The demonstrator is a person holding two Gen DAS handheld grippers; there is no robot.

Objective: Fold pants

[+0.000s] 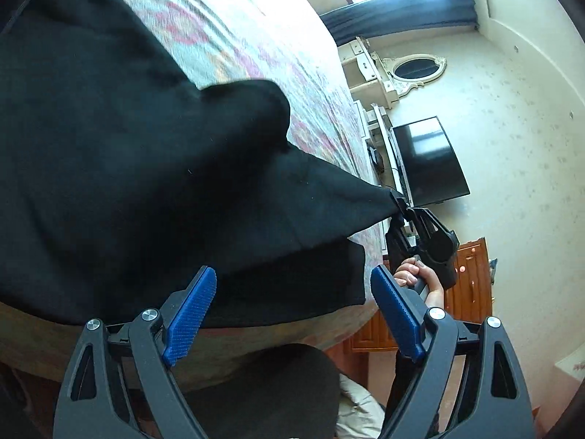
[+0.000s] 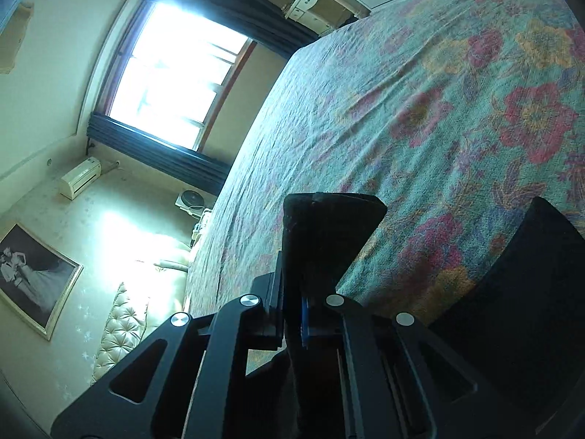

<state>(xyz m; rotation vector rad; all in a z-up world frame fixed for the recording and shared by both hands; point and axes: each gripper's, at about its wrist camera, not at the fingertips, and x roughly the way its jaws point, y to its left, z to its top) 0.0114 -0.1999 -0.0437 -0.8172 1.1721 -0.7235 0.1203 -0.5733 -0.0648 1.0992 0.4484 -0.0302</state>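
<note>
Left claw [image 1: 292, 314] stood apart, empty, pants [image 1: 128, 164] spread on the bed [image 1: 256, 36] just ahead of it. Right claw [image 2: 292, 314] was clamped on a pants corner, lifted off the bed.

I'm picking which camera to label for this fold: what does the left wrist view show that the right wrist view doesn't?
Only the left wrist view shows the left gripper with its jaws open and empty, the right gripper seen from outside pulling a corner of the pants, and a dark TV. Only the right wrist view shows a framed photo and the fabric clamped between the closed jaws. Both show the black pants and the floral bedspread.
</note>
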